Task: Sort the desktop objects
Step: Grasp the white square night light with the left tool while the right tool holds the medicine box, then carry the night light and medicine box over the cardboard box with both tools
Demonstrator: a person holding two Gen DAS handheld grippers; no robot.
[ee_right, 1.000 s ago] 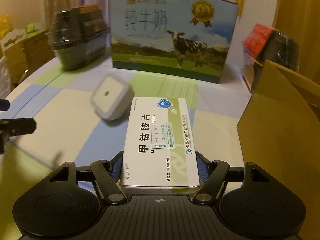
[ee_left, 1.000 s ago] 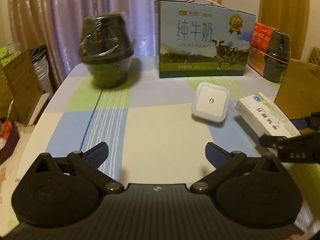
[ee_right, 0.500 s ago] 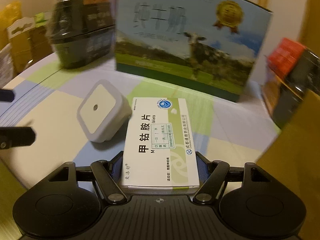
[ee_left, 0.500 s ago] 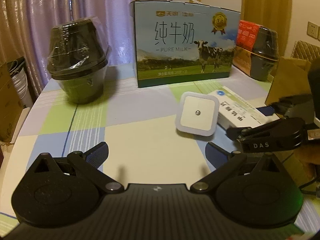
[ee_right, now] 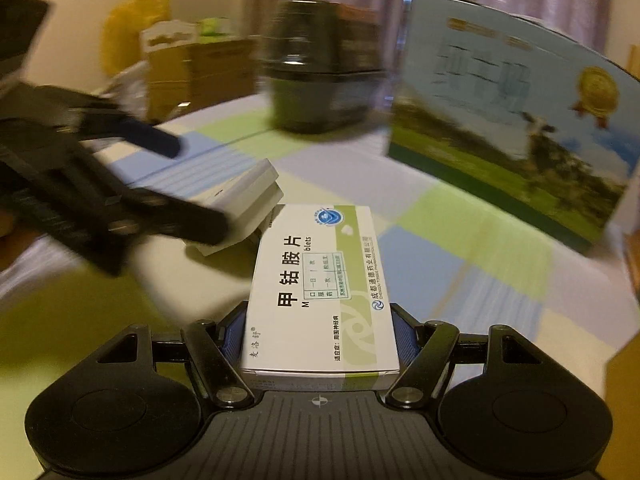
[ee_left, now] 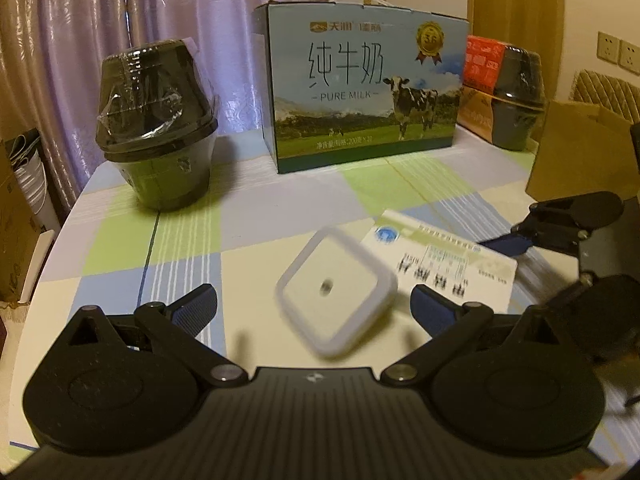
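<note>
Milk carton [ee_right: 512, 120] print (right wrist view) blurs unreadable.

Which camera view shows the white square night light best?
The left wrist view. There the white square night light shows its whole face between the open fingers of the left gripper. In the right wrist view it is blurred, seen edge-on, and partly hidden behind the left gripper.

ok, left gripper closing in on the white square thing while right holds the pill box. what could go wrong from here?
1. The left gripper is open around the white square device, and the medicine box held by the right gripper sits right beside it, so the two could collide.
2. The device looks tilted, so the fingers may pinch a corner and slip.
3. Motion blur suggests fast movement; a bump could dislodge the box.
</note>
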